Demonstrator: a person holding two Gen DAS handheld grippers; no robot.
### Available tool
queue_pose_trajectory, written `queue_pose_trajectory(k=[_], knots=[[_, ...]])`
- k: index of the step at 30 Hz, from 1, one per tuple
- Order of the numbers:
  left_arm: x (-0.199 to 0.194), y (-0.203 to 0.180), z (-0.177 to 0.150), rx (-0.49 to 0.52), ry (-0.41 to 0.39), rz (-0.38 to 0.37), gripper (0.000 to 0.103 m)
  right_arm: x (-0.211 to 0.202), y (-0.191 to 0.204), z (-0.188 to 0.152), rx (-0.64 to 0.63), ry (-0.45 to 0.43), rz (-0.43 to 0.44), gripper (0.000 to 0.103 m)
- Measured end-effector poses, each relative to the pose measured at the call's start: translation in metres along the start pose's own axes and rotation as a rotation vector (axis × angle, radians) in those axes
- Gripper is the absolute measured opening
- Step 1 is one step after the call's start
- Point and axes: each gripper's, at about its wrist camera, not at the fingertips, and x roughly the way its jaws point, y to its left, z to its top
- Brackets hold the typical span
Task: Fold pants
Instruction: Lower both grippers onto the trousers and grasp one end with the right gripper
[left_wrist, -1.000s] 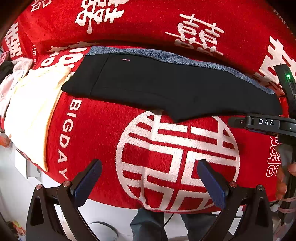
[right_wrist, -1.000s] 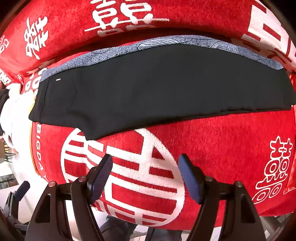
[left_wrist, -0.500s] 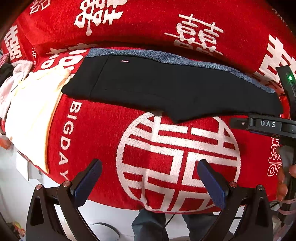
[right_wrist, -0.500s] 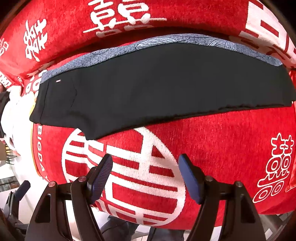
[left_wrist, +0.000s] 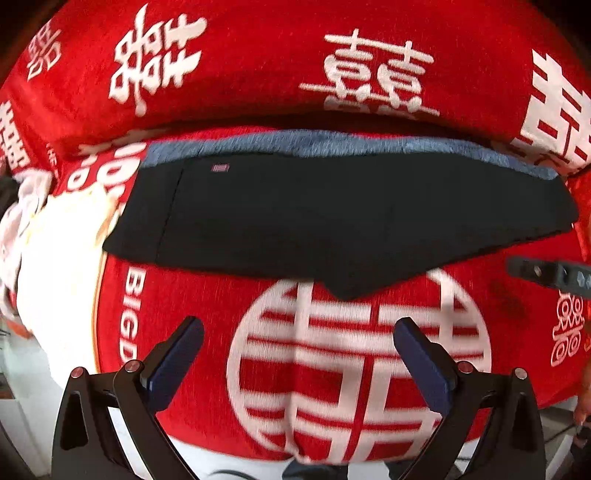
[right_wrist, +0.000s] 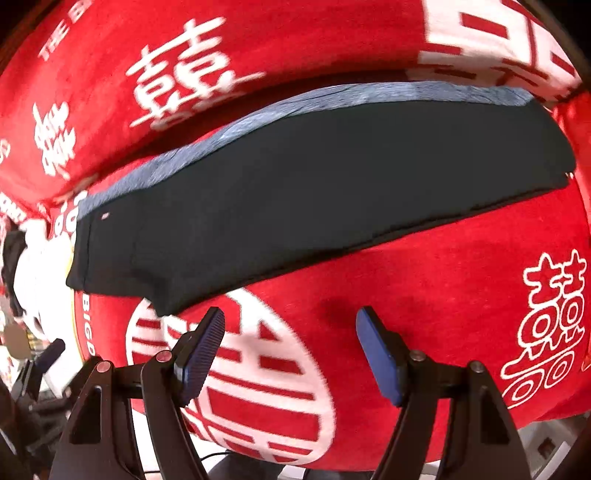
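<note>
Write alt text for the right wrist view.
Black pants, already folded lengthwise leg on leg, lie flat on a red cloth printed with white double-happiness characters, a blue-grey strip showing along their far edge. The right gripper hovers open over the cloth in front of them, holding nothing.
</note>
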Motion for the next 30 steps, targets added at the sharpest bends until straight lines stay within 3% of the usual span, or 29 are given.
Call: queue_pose_trajectory(k=[10,12,13,14,17,23,28,30], knots=[[0.041,-0.007,0.089,-0.035,-0.062,0.064,0.103,-0.001,-0.031,0.051,-0.005,-0.064,0.047,0.077],[0.051,0.003,0.106,-0.062,-0.066,0.085,0.103,0.004,-0.023,0.064,-0.037,-0.07,0.059,0.062],[0.056,0.008,0.114,-0.072,-0.068,0.094,0.103,0.009,-0.017,0.07,-0.056,-0.066,0.065,0.046],[0.062,0.013,0.123,-0.078,-0.073,0.113,0.103,0.015,-0.01,0.08,-0.077,-0.057,0.074,0.041],[0.081,0.033,0.144,-0.086,-0.088,0.195,0.103,0.031,0.016,0.1,-0.134,-0.055,0.112,0.04],[0.116,0.082,0.15,-0.17,-0.036,0.253,0.103,0.068,0.073,0.123,-0.244,-0.024,0.16,0.04],[0.142,0.107,0.142,-0.198,-0.005,0.282,0.103,0.101,0.09,0.128,-0.301,0.005,0.106,0.04],[0.157,0.118,0.141,-0.22,0.01,0.249,0.103,0.108,0.089,0.132,-0.308,0.0,0.094,0.038]])
